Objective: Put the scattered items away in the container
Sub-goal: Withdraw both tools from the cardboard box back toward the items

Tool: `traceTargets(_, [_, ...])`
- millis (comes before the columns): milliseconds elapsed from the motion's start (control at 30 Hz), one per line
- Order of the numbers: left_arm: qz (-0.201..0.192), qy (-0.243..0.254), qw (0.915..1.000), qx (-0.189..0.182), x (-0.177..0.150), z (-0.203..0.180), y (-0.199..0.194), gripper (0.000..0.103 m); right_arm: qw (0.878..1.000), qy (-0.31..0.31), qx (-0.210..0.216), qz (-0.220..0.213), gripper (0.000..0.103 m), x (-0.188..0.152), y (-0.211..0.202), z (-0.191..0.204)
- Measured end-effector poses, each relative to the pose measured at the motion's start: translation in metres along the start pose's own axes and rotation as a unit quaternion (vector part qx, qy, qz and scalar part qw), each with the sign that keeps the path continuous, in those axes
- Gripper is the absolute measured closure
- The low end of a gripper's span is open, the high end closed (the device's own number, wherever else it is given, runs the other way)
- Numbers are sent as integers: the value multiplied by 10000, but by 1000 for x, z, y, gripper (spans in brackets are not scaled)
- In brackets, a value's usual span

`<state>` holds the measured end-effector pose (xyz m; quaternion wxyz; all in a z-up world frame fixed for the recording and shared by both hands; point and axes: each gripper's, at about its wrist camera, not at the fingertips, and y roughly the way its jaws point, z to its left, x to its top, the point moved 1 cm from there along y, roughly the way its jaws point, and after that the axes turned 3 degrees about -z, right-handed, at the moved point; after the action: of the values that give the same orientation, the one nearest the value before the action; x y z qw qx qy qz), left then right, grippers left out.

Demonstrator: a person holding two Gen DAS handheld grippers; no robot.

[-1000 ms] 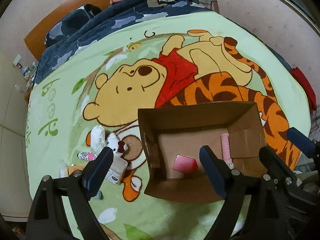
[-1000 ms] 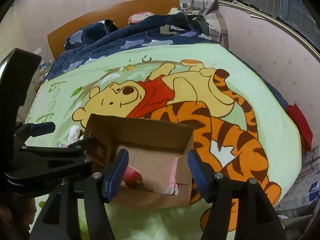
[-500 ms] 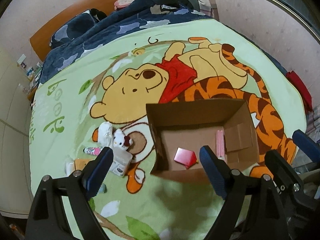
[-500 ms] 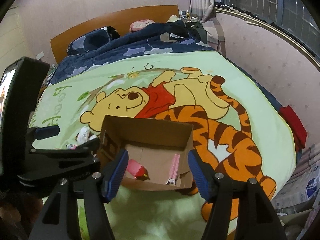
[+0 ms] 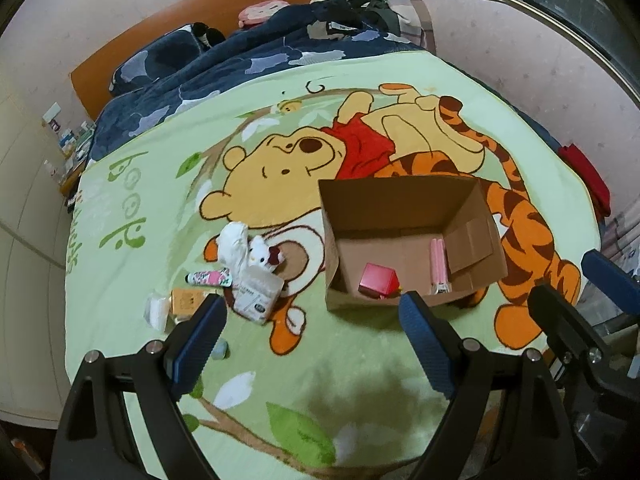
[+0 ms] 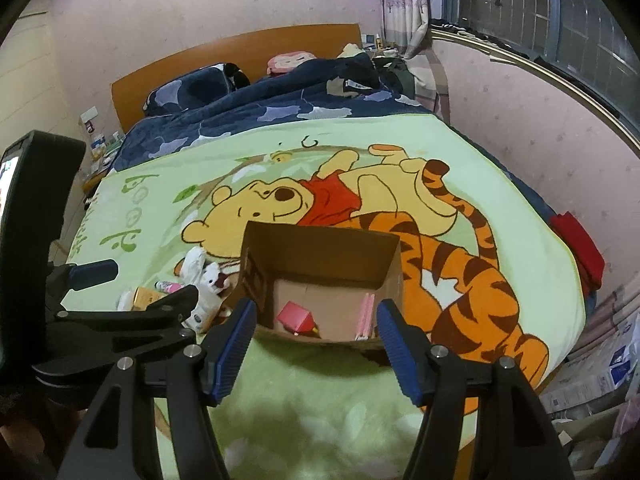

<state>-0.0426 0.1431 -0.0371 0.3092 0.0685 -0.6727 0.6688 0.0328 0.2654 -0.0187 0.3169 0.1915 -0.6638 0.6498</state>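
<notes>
An open cardboard box [image 5: 400, 208] stands on the cartoon blanket, holding a red carton [image 5: 376, 280] and a pink flat item [image 5: 438, 264]. Left of it lie a white cat plush [image 5: 262, 256], a white cloth [image 5: 234, 242], a floral tube [image 5: 210, 278], a white packet [image 5: 256, 294] and an orange packet [image 5: 186, 300]. My left gripper [image 5: 310, 308] hovers open and empty, nearer than the pile and the box. My right gripper [image 6: 316, 312] hangs open and empty over the near side of the box [image 6: 320, 252], apart from it.
The green blanket [image 5: 160, 208] covers the bed. A dark blue duvet [image 5: 240, 68] and wooden headboard [image 6: 240, 52] are at the far end. A wall runs along the right, with red cloth [image 5: 588, 176] at the bed edge. A small grey item [image 5: 220, 350] lies near my left finger.
Both grippers have drawn back and upward from the box, which now looks smaller and farther away. The jaws kept their width. Nothing on the blanket moved.
</notes>
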Motion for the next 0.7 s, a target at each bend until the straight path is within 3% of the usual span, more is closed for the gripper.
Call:
traceTargets(467, [-4, -95, 9999, 96, -11, 13, -11, 14, 9999, -94, 108, 18, 39, -3, -8, 14])
traceTargets(700, [241, -295, 9991, 173, -26, 35, -4, 14, 9991, -235, 279, 207, 39, -9, 1, 34])
